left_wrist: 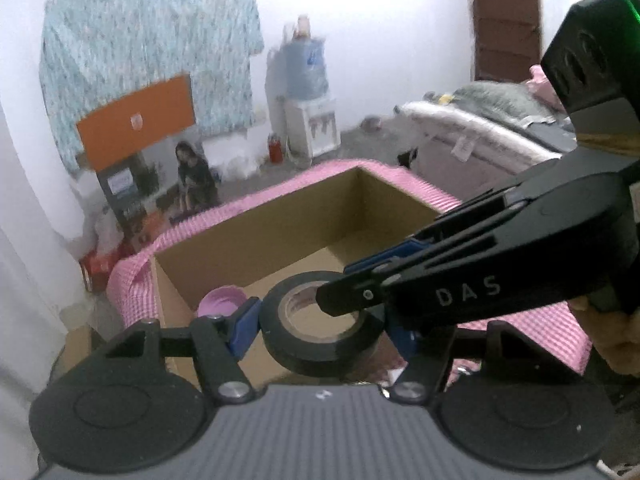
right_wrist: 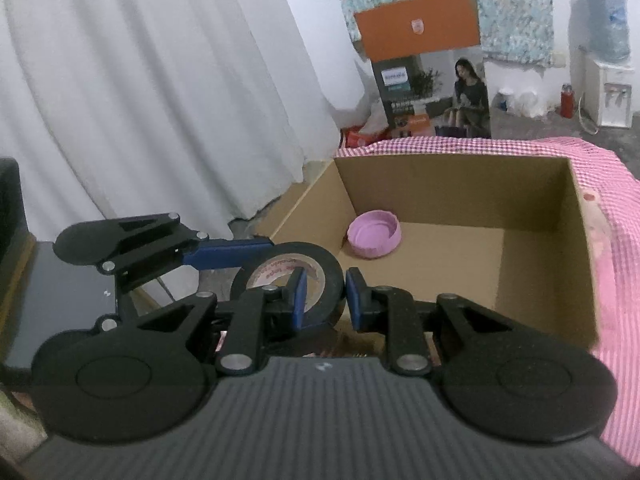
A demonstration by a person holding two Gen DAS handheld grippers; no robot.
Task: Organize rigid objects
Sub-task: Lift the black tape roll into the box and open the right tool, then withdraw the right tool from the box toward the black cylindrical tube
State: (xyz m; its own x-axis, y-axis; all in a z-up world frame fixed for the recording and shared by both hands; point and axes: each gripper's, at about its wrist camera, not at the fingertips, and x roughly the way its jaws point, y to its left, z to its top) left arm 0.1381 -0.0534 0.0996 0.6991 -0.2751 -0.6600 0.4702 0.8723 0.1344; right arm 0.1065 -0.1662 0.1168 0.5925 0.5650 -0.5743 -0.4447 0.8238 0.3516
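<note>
A black tape roll [left_wrist: 320, 326] is held between the blue pads of my left gripper [left_wrist: 324, 324], above the near edge of an open cardboard box [left_wrist: 248, 232]. My right gripper [right_wrist: 325, 298] comes in from the right and straddles the roll's wall [right_wrist: 334, 276]: one pad inside the hole, one outside. A gap shows beside the outer pad, so I cannot tell whether it clamps the wall. A pink jar lid [right_wrist: 374, 238] lies on the box floor; it also shows in the left wrist view [left_wrist: 221, 303].
The box sits on a pink checked cloth [right_wrist: 616, 240]. A white curtain [right_wrist: 140, 80] hangs to the left. An orange and grey carton [right_wrist: 432, 68], a water dispenser [right_wrist: 604, 64] and a bed [left_wrist: 492, 120] stand beyond the table.
</note>
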